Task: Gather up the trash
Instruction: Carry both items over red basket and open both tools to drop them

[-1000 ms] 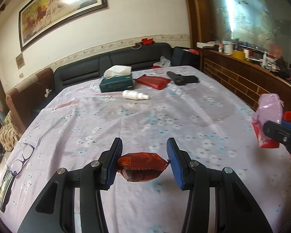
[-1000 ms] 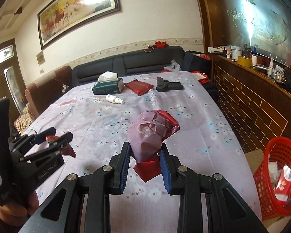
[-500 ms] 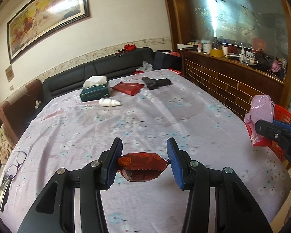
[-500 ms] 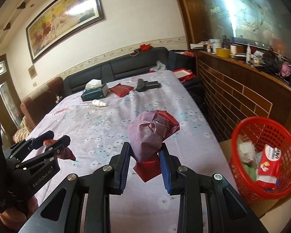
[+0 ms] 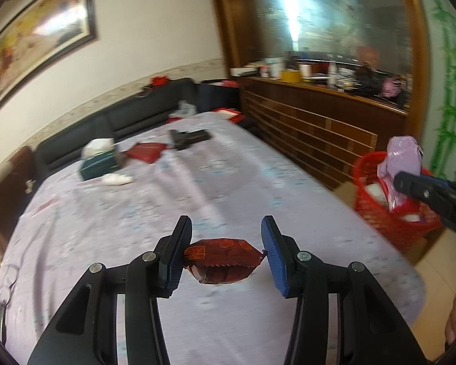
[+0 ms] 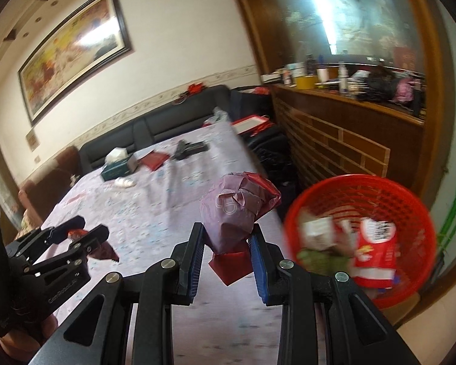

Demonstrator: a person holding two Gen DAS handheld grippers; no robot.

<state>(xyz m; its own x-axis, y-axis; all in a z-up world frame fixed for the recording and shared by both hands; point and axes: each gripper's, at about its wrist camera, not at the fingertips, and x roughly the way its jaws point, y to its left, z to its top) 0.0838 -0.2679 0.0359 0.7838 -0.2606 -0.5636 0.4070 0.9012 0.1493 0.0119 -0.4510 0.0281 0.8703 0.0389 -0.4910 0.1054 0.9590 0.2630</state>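
Note:
My left gripper (image 5: 226,251) is shut on a dark red snack wrapper (image 5: 225,260), held by its ends above the near part of the table. My right gripper (image 6: 226,243) is shut on a crumpled pink and red bag (image 6: 237,210), near the table's right edge. A red mesh trash basket (image 6: 380,194) stands on the floor to the right, with several wrappers inside. In the left wrist view, the pink bag (image 5: 401,161) and the right gripper's fingers (image 5: 425,193) sit in front of the basket (image 5: 377,210). The left gripper (image 6: 76,237) also shows at the right wrist view's lower left.
The table (image 5: 167,206) wears a lilac flowered cloth. At its far end lie a green tissue box (image 5: 98,164), a white bottle (image 5: 117,179), a red pouch (image 5: 147,152) and a black object (image 5: 188,138). A wooden sideboard (image 5: 319,121) runs along the right; glasses (image 5: 7,286) lie at left.
Both grippers have swung to the right with their loads still held. The red basket has come into fuller view and sits closer to the right gripper.

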